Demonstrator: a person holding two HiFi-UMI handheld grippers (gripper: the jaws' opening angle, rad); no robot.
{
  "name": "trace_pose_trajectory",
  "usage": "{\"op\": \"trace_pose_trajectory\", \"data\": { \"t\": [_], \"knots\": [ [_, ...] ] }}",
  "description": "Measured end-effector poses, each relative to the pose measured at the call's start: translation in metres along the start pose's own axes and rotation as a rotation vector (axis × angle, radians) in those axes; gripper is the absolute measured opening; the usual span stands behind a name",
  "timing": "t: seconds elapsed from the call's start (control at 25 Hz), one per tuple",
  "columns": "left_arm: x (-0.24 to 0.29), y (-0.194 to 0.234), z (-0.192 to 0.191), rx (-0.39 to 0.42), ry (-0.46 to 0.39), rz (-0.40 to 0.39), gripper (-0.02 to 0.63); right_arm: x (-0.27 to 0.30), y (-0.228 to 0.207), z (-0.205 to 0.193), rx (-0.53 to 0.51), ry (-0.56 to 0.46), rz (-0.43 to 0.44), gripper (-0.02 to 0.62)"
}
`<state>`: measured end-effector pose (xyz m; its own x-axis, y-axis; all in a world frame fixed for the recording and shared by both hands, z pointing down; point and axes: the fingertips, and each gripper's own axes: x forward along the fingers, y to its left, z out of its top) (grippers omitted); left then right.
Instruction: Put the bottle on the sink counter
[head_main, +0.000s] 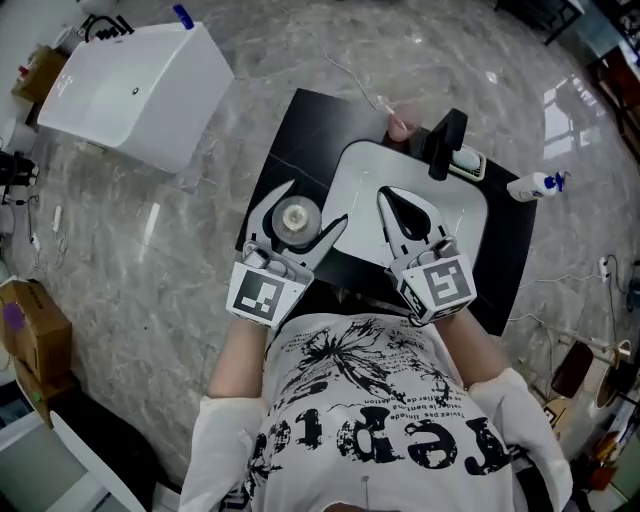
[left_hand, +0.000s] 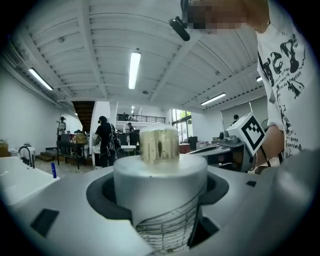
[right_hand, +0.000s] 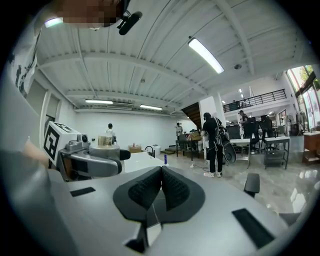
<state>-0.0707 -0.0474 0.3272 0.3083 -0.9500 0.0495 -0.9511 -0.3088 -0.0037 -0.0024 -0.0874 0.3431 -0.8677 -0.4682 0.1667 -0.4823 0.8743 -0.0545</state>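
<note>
My left gripper (head_main: 315, 203) is shut on a white bottle (head_main: 295, 217), held upright above the left part of the black sink counter (head_main: 290, 130). In the left gripper view the bottle (left_hand: 160, 175) fills the gap between the jaws, its pale translucent cap (left_hand: 159, 142) on top. My right gripper (head_main: 390, 195) hovers over the white basin (head_main: 355, 165), shut and holding nothing; its dark pads (right_hand: 161, 187) press together. In the right gripper view the left gripper with the bottle (right_hand: 105, 141) shows at the left.
A black faucet (head_main: 445, 140) stands at the basin's far side, with a small tray (head_main: 467, 163) beside it. A white tub (head_main: 140, 85) sits on the floor at upper left, a spray bottle (head_main: 535, 186) at right, a cardboard box (head_main: 30, 340) at left. People stand far off (right_hand: 212, 137).
</note>
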Motion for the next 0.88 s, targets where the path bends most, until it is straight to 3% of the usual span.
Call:
{"op": "trace_pose_trajectory", "data": {
  "t": [0.2, 0.4, 0.56, 0.88],
  "knots": [
    [0.054, 0.046, -0.018, 0.010, 0.017, -0.101, 0.350, 0.051, -0.027, -0.002, 0.018, 0.017, -0.074, 0.015],
    [0.107, 0.084, -0.059, -0.006, 0.134, -0.217, 0.350, 0.101, -0.062, -0.016, 0.045, 0.044, -0.187, 0.015],
    [0.148, 0.110, -0.087, -0.015, 0.162, -0.287, 0.350, 0.134, -0.089, -0.034, 0.051, 0.067, -0.258, 0.015],
    [0.214, 0.148, -0.151, -0.036, 0.236, -0.403, 0.350, 0.179, -0.118, -0.075, 0.089, 0.089, -0.278, 0.015]
  ]
}}
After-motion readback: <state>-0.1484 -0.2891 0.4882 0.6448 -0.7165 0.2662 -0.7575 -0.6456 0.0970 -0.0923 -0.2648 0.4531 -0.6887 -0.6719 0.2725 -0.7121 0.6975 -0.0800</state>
